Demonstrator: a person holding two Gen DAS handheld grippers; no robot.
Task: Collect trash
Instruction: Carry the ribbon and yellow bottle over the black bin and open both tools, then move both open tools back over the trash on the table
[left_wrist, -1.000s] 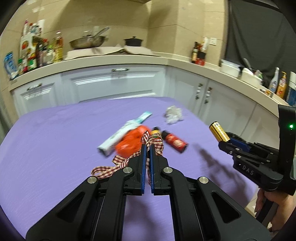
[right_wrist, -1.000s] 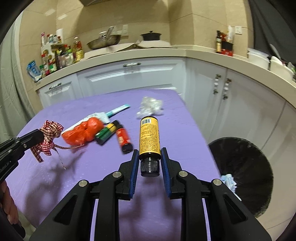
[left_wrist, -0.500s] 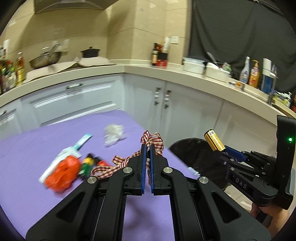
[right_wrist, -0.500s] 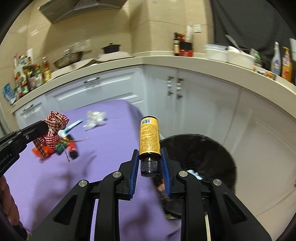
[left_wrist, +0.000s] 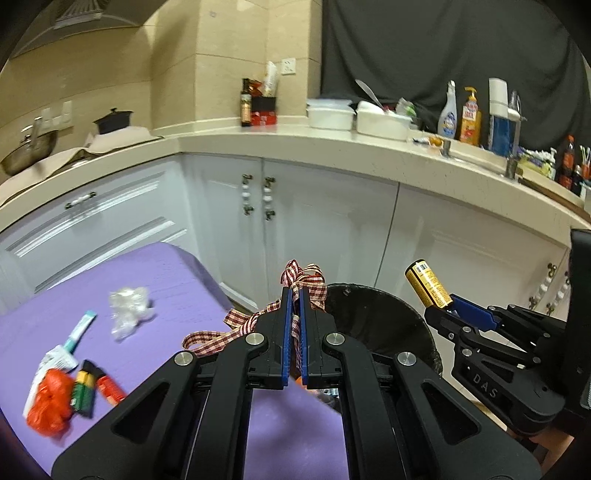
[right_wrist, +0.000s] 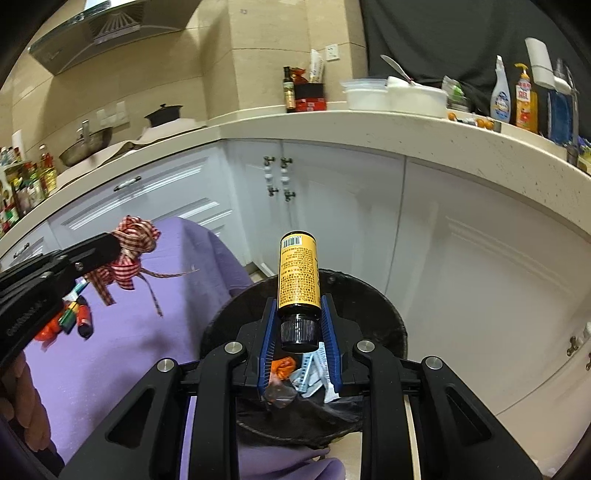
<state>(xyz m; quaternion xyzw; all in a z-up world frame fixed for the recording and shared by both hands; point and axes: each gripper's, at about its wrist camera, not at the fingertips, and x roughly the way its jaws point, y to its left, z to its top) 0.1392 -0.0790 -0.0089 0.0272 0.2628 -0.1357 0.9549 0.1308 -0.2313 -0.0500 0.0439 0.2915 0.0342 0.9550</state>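
Two grippers over one black bin, each clamping one item
Left gripper pinches checked ribbon; right gripper grips yellow bottle; five scraps on purple table

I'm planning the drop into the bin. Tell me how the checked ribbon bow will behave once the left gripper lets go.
The ribbon bow looks floppy: its tails dangle loose below the left gripper. Probably light, so it may flutter rather than fall straight. A tail could snag on the bin rim.
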